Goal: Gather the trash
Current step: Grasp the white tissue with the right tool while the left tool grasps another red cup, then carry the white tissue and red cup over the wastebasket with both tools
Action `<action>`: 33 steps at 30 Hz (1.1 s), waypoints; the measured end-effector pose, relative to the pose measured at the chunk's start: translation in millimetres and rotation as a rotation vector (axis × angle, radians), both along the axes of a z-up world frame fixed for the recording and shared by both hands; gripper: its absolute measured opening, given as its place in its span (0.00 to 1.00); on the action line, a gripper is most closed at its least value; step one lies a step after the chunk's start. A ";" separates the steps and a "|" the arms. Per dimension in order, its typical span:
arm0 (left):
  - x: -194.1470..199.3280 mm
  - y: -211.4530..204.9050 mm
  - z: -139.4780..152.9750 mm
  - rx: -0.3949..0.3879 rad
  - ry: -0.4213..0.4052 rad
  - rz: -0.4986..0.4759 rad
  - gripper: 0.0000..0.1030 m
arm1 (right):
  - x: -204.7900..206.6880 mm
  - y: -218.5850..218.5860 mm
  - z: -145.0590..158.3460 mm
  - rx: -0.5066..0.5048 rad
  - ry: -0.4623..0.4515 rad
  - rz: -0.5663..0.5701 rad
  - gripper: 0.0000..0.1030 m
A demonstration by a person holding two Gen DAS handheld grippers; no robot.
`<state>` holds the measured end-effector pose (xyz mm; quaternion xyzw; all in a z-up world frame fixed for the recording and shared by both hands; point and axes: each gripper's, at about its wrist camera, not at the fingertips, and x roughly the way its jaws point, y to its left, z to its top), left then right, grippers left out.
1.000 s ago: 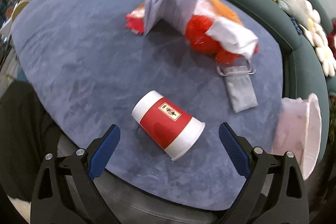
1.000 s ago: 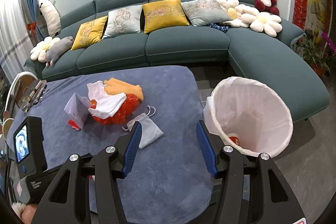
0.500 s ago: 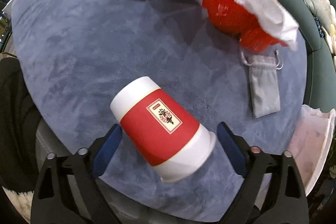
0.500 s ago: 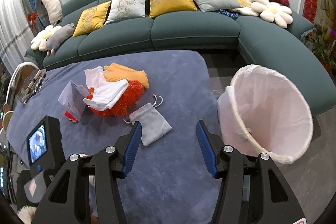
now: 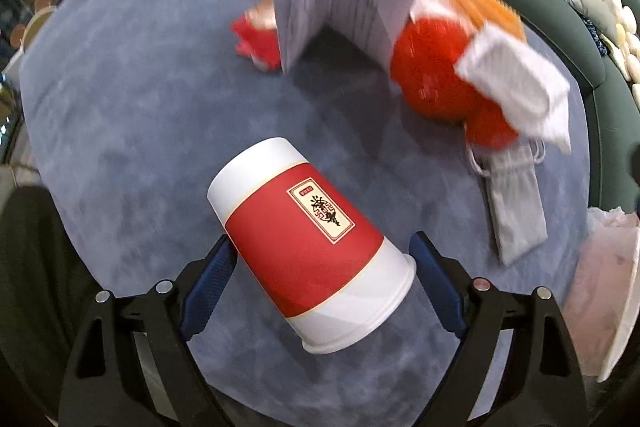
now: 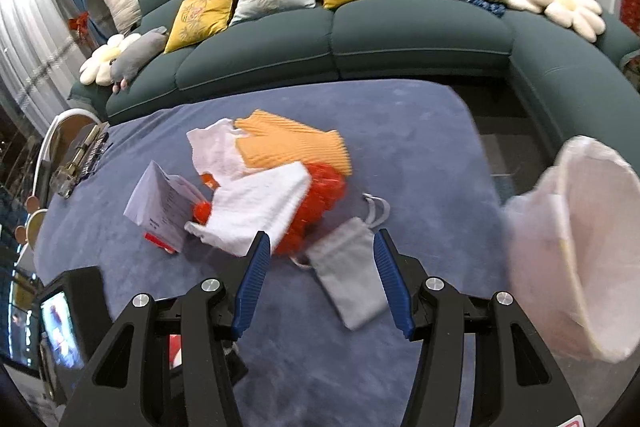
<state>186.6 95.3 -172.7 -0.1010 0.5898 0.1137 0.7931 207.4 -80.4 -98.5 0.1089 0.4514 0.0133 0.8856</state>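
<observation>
Sofa only in right view

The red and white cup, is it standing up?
No, the cup lies on its side on the blue table.

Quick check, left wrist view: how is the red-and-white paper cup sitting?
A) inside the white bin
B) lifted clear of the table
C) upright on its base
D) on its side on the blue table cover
D: the paper cup lies on its side on the blue table cover, between the fingers of the left hand-held gripper.
</observation>
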 end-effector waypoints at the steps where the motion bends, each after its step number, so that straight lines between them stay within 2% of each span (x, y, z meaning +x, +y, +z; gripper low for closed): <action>1: 1.9 1.6 2.1 0.020 -0.014 -0.004 0.81 | 6.2 4.2 -3.5 0.007 0.008 0.007 0.51; 7: 11.5 17.6 17.9 0.176 -0.118 -0.062 0.81 | 33.2 20.2 -22.6 0.048 0.052 0.029 0.51; 10: 16.1 15.5 24.2 0.222 -0.153 -0.088 0.81 | 44.4 24.4 -34.8 0.075 0.087 0.029 0.51; 12: 18.0 16.8 26.8 0.232 -0.166 -0.100 0.81 | 47.5 25.7 -41.1 0.096 0.104 0.027 0.42; 14: 19.5 18.5 28.0 0.237 -0.170 -0.103 0.81 | 47.4 27.7 -44.1 0.115 0.116 0.038 0.20; 16: 20.4 20.1 29.3 0.236 -0.174 -0.103 0.81 | 45.4 29.7 -42.2 0.118 0.110 0.047 0.07; 21: 22.0 19.4 35.4 0.220 -0.178 -0.107 0.81 | 30.6 22.3 -16.1 0.125 0.041 0.050 0.05; 27: 8.6 -15.3 59.0 0.220 -0.220 -0.156 0.82 | 9.2 -3.8 28.1 0.133 -0.062 0.023 0.05; 33: -7.1 -63.8 84.6 0.201 -0.282 -0.245 0.82 | -24.9 -49.3 70.7 0.114 -0.162 -0.050 0.05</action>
